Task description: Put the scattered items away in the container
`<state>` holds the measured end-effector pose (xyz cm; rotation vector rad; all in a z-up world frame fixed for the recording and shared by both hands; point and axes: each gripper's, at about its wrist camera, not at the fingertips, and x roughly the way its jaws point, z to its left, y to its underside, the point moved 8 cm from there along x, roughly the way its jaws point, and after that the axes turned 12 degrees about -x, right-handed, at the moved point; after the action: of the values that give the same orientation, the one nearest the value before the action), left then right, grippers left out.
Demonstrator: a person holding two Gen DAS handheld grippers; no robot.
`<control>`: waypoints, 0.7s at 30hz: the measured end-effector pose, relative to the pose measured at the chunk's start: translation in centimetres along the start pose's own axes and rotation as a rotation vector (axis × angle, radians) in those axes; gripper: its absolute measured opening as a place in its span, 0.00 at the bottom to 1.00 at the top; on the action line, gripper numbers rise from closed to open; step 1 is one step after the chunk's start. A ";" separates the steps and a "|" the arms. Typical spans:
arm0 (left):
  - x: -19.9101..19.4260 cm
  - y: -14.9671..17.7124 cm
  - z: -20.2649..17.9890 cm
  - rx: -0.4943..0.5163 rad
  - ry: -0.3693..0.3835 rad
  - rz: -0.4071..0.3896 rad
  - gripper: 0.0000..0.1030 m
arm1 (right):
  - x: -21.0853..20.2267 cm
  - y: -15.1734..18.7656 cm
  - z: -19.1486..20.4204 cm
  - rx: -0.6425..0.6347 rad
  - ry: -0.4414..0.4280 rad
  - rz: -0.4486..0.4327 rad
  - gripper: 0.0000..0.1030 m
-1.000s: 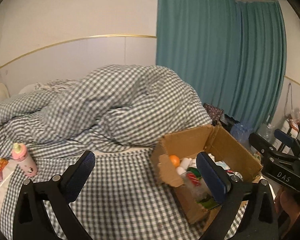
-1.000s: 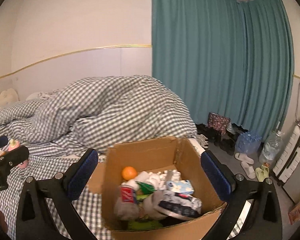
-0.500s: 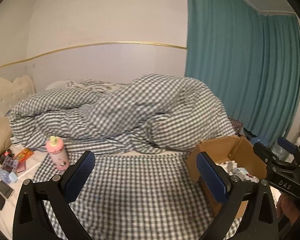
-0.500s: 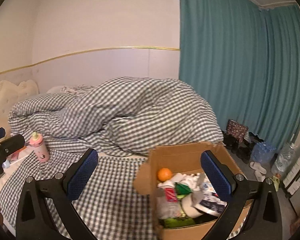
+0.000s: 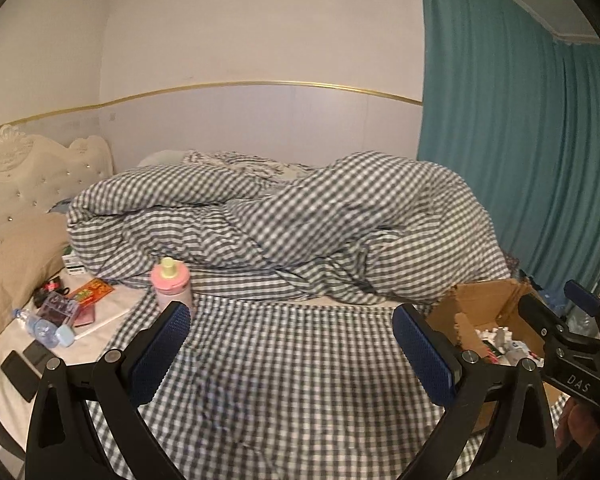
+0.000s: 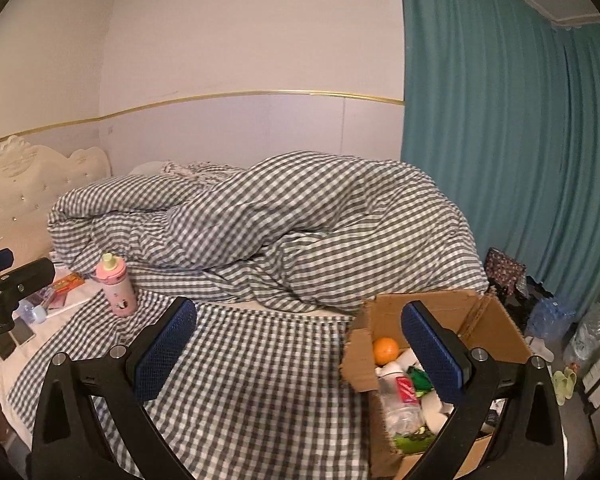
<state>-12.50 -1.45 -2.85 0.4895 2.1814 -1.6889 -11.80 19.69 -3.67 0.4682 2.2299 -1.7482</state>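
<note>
A cardboard box point(image 6: 496, 320) stands on the bed's right side, holding an orange point(image 6: 385, 350), a crushed bottle point(image 6: 400, 400) and other bits; the left wrist view shows the box point(image 5: 484, 300) at its right edge. A pink bottle point(image 5: 171, 286) with a yellow cap stands upright on the checked sheet, also in the right wrist view as the pink bottle point(image 6: 116, 290). Left of it lie a red packet point(image 5: 91, 291), a small water bottle point(image 5: 40, 327) and phones point(image 5: 18, 368). My left gripper point(image 5: 290, 354) is open and empty above the sheet. My right gripper point(image 6: 300, 350) is open and empty, its right finger over the box.
A bunched checked duvet point(image 5: 300, 224) fills the back of the bed. A cream headboard point(image 5: 28, 176) and tan pillow point(image 5: 16, 264) are at left. Teal curtains point(image 6: 500, 140) hang at right, with shoes and water jugs point(image 6: 548, 316) on the floor.
Both grippers have swung left: the box has slid toward the right of each view, and the pink bottle and scattered items at left have come into view. Both stay open.
</note>
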 end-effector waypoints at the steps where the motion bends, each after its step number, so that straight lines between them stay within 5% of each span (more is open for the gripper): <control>1: 0.0 0.0 0.2 0.000 -0.001 0.003 1.00 | 0.0 0.1 0.3 -0.002 -0.005 0.001 1.00; 21: -0.4 0.3 1.6 -0.014 -0.021 0.007 1.00 | 0.2 0.4 1.5 -0.015 -0.026 0.011 1.00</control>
<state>-11.88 -2.97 -3.29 0.4722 2.1728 -1.6666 -11.84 18.30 -4.46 0.4516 2.2167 -1.7208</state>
